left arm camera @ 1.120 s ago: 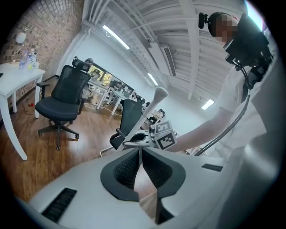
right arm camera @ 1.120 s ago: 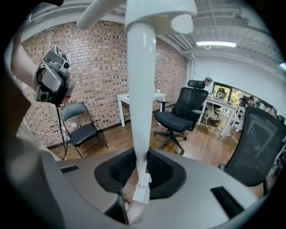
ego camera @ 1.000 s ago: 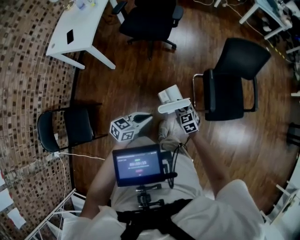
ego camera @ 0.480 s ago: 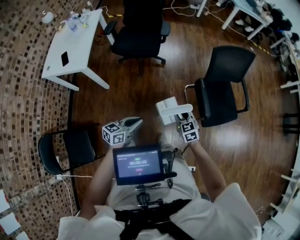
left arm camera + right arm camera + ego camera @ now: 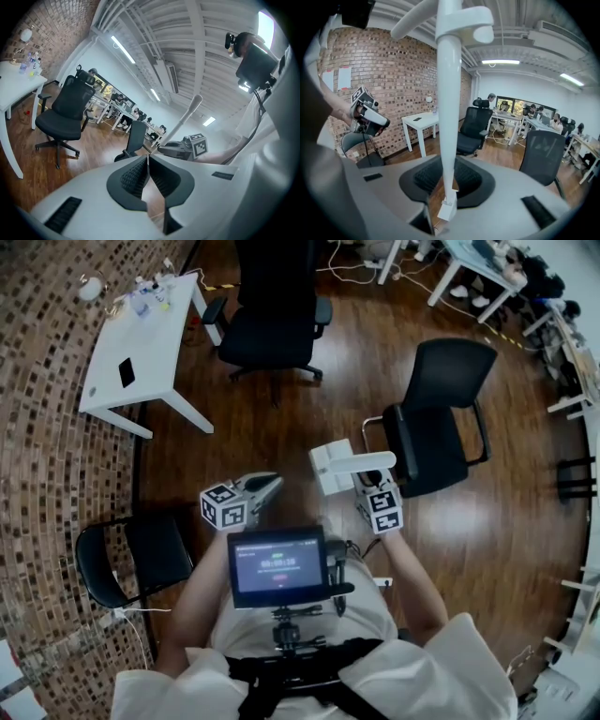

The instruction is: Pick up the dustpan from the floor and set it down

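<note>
— Wood floor [image 5: 281, 418], dark brown, meets a brick wall [image 5: 56, 456] along its left edge. How do the hands stand over it?

— Both forearms reach forward from the body, one on each side of a small screen [image 5: 277, 566] on the chest mount. The left gripper [image 5: 273, 485] points ahead and slightly down, with its marker cube [image 5: 223, 506] nearest the person. The right gripper [image 5: 373, 476] is level with it and well apart, and also points ahead.

— And the jaws?

— On the left, the pads are pressed together with nothing between them. On the right, the jaws are narrowed onto the long white handle [image 5: 449, 117] of the dustpan [image 5: 330, 468]. The handle stands upright between the pads.

— So where is the dustpan?

— It is off the floor, in the air in front of the person. Seen from the head, its pan shows just left of the right gripper, between the two grippers.

— Count things for me.

— There are two grippers and one dustpan. There are three black chairs: a swivel chair [image 5: 274, 320] at the far side, a chair with arm rails [image 5: 436, 418] to the right, and a folding chair [image 5: 141, 554] near the wall. One white table [image 5: 141, 352] stands by the wall. It has one flat dark thing [image 5: 126, 372] near its middle and small items at its far corner that I cannot make out.
</note>
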